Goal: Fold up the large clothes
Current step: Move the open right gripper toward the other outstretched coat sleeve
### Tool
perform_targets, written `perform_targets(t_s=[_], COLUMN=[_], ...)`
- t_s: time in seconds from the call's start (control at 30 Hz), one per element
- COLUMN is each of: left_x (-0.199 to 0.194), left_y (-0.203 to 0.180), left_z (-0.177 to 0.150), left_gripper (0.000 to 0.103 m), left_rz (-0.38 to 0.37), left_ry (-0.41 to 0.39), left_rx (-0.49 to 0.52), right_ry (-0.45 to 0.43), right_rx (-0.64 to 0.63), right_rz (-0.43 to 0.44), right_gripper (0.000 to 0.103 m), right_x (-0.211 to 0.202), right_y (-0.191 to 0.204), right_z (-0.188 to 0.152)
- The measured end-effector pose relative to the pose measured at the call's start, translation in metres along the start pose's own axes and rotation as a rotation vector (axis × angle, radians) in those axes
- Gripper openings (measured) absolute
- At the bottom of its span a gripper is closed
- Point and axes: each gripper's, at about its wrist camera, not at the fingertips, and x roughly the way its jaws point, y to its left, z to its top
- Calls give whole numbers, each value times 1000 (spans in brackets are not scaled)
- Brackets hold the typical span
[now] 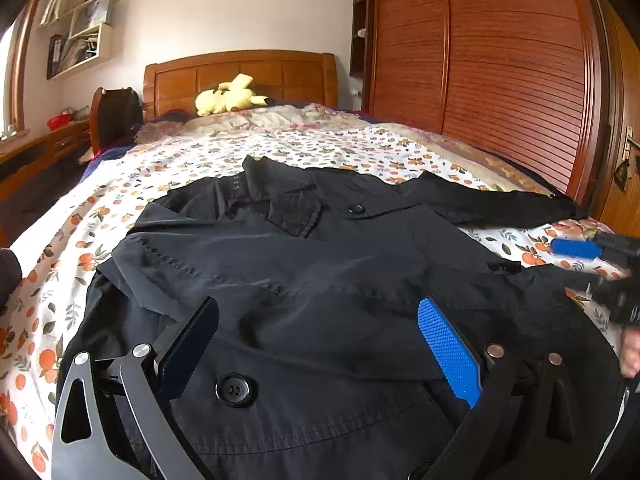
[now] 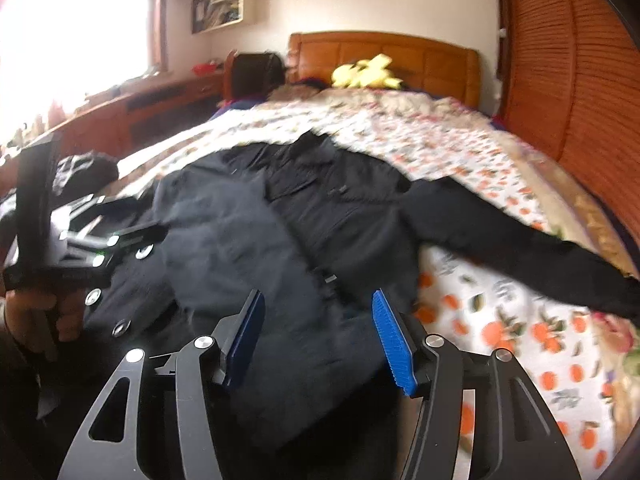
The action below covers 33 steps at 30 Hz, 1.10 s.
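Note:
A large black coat (image 1: pixel 320 248) lies spread on the flowered bedsheet (image 1: pixel 72 240), front up, with a big button (image 1: pixel 236 390) near me. Its left side is folded over the front, and one sleeve (image 2: pixel 520 248) stretches out to the right. My left gripper (image 1: pixel 320 312) hovers low over the coat's near part, jaws wide open and empty. My right gripper (image 2: pixel 318 300) is open above the coat's right edge, and its pads press on nothing. One of its blue pads (image 1: pixel 576 248) shows at the right edge of the left wrist view.
A yellow plush toy (image 1: pixel 228 98) lies by the wooden headboard (image 1: pixel 240 76). Slatted wardrobe doors (image 1: pixel 500 60) run close along the bed's right side. A chair with a dark bag (image 1: pixel 116 116) and a desk (image 2: pixel 140 112) stand on the left. A hand (image 2: pixel 32 316) grips the left tool's handle.

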Motion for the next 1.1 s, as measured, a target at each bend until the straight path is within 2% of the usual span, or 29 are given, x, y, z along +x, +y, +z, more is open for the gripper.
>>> perform_targets(t_s=[0.17, 0.47, 0.67, 0.97, 1.1], left_x=[-7, -24, -38, -53, -55], left_y=[-4, -10, -9, -5, -4], left_z=[1, 2, 4, 10, 11], left_gripper=[100, 100, 101, 101, 101], left_rz=[4, -15, -30, -47, -48], left_ry=[-23, -54, -82, -116, -122], left_rx=[16, 47, 53, 62, 60], right_ry=[-20, 30, 77, 132, 153], right_rx=[62, 161, 253, 383, 425], right_rz=[-82, -244, -302, -344, -358], right_gripper=[54, 54, 54, 55, 60], right_x=[-12, 1, 17, 33, 42], right_y=[-40, -112, -150, -195, -211], right_z=[17, 28, 15, 4, 2])
